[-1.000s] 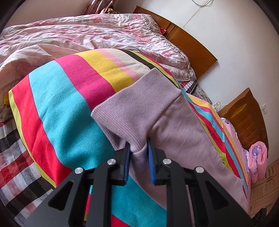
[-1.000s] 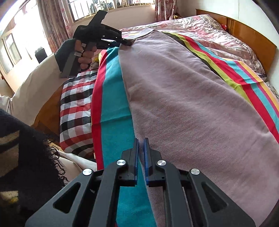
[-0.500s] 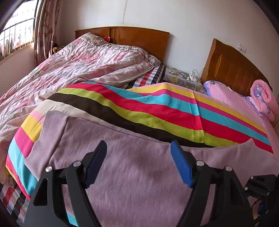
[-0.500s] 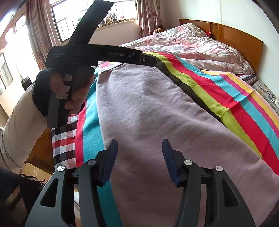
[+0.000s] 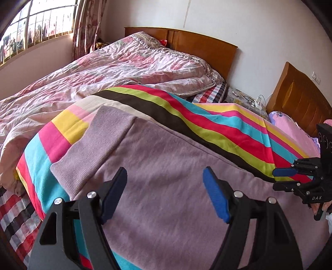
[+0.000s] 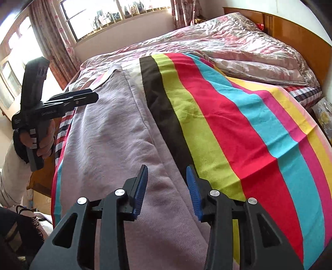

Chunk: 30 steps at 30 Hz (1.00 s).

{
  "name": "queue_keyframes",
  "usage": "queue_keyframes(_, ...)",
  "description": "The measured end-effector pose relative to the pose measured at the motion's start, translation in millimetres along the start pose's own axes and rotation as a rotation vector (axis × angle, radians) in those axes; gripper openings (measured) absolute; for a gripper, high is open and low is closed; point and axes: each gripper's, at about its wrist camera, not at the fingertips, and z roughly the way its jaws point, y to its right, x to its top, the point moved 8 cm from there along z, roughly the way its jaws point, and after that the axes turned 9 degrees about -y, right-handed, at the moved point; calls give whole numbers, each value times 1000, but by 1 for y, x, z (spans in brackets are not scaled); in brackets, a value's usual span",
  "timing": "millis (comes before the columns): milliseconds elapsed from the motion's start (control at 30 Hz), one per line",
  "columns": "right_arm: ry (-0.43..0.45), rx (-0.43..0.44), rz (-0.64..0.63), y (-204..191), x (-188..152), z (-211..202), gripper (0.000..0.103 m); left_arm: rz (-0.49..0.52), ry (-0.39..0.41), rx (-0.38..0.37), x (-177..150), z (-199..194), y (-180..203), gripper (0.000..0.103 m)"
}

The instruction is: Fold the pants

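Observation:
Lilac knit pants (image 5: 166,170) lie flat on a striped blanket (image 5: 217,128) on the bed, the ribbed waistband (image 5: 97,145) at the left. They show in the right wrist view (image 6: 108,133) as a long strip. My left gripper (image 5: 165,193) is open and empty, hovering over the pants near the waistband. My right gripper (image 6: 167,187) is open and empty above the far edge of the pants. Each gripper shows in the other's view: the right one (image 5: 286,178) and the left one (image 6: 83,99).
A pink floral quilt (image 5: 103,76) is bunched at the back of the bed against a wooden headboard (image 5: 203,49). A checked sheet (image 5: 14,216) hangs at the bed's near edge. A second bed with pink bedding (image 5: 290,128) stands at the right. A window (image 6: 116,18) lies beyond.
Both grippers opened: the left one let go of the pants' waistband edge, the right one opened over the pants. Both have lifted and turned towards the headboard; the pants now lie flat.

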Motion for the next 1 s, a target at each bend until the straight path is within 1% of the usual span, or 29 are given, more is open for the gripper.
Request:
queue_keyframes(67,-19,35,-44,-9,4,6,37,-40,17,11,-5,-4,-18,75)
queue_keyframes(133,-46,44,-63,-13,4,14,37,-87,23,26,-9,-4,-36,75)
queue_keyframes(200,-67,56,-60,-11,1,20,36,-127,12,6,-14,-1,-49,75)
queue_keyframes(233,-75,69,-52,-10,0,23,34,-130,6,4,-16,2,-51,75)
queue_keyframes(300,-71,87,-48,-11,-3,24,32,-99,5,33,-19,4,-50,75)
queue_keyframes(333,-70,88,-46,-12,-3,23,28,-85,6,47,-20,5,-48,76)
queue_keyframes(367,-63,77,-46,-12,-3,22,18,-80,6,52,-20,6,-48,76)
queue_keyframes(400,-48,56,-53,-13,-2,18,10,-82,7,49,-20,6,-48,76)
queue_keyframes(467,0,-21,-75,-18,3,4,7,-96,8,33,-18,6,-49,76)
queue_keyframes(533,73,-77,-102,-26,14,-18,5,-106,13,19,-17,4,-48,77)
queue_keyframes(567,91,-99,-117,-30,17,-25,4,-104,11,18,-16,6,-47,78)
queue_keyframes(633,53,-130,-123,-26,17,-16,4,-92,5,31,-17,9,-44,80)
queue_keyframes(667,15,-143,-115,-21,14,-5,5,-80,4,40,-18,11,-42,81)
queue_keyframes(700,-26,-135,-97,-16,9,6,5,-65,3,51,-18,12,-40,83)
queue_keyframes(733,-61,-134,-79,-11,2,14,9,-49,-1,66,-19,13,-38,84)
queue_keyframes(767,-68,-144,-59,-6,-3,15,16,-41,-4,75,-19,12,-36,84)
queue_keyframes(800,-52,-128,-30,-1,-7,9,18,-43,-1,71,-18,9,-36,84)
queue_keyframes(867,11,-119,45,15,-14,-14,33,-66,20,39,-16,-2,-37,84)
queue_keyframes(900,46,-134,84,24,-21,-29,37,-73,31,28,-14,-8,-37,84)
queue_keyframes(933,73,-156,120,34,-30,-42,38,-69,45,16,-11,-14,-34,84)
queue_keyframes(1000,93,-185,169,44,-51,-61,39,-41,63,-17,-7,-23,-22,85)
